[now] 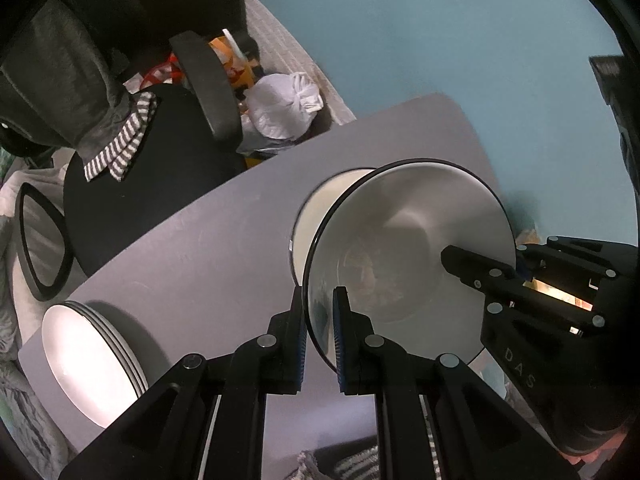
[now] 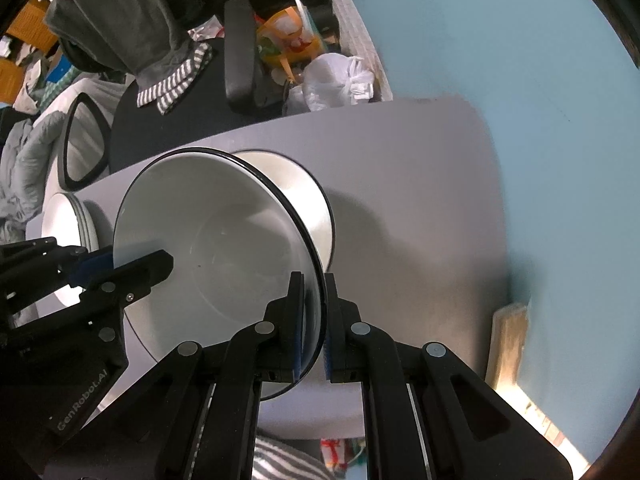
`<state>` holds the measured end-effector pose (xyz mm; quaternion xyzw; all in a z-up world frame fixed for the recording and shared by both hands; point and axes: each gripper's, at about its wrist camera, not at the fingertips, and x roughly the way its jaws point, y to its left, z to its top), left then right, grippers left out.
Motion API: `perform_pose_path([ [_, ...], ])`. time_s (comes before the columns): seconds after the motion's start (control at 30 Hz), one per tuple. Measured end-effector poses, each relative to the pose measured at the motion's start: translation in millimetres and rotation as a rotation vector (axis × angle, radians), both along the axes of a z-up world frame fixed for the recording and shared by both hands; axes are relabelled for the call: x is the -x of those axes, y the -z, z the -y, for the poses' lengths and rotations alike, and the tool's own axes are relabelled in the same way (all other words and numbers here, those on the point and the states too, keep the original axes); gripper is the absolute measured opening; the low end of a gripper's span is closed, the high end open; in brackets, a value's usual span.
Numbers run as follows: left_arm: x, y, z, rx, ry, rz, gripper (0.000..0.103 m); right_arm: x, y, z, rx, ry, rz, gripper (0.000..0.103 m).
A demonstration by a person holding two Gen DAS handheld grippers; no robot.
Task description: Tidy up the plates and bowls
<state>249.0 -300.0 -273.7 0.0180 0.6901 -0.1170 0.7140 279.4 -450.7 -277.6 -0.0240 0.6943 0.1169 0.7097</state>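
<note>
Stacking the bowls

Both our left gripper and right gripper pinch the upper bowl's rim; next we lower it squarely into the bowl beneath, frame centre.

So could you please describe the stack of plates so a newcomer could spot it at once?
Start at the grey table. At its near left corner, away from the two black-rimmed bowls held by the claws, sits the stack of plates. It is flat, plain white with no black rim, and nothing grips it.

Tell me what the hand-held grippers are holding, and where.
Both hold one black-rimmed bowl by its rim: left hand-held gripper on one side, right hand-held gripper opposite.
</note>
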Motion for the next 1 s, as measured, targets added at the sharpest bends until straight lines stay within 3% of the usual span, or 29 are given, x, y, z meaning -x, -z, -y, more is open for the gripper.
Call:
perform_pose_path([
  [0.7, -16, 30, -3, -0.019, -0.03, -0.075, 0.011, -23, 27, -6, -0.007, -0.039, -0.082, 0.007],
  [1.0, -20, 32, -4, -0.025, -0.029, -0.069, 0.011, -28, 27, -5, -0.02, -0.041, -0.111, 0.01],
])
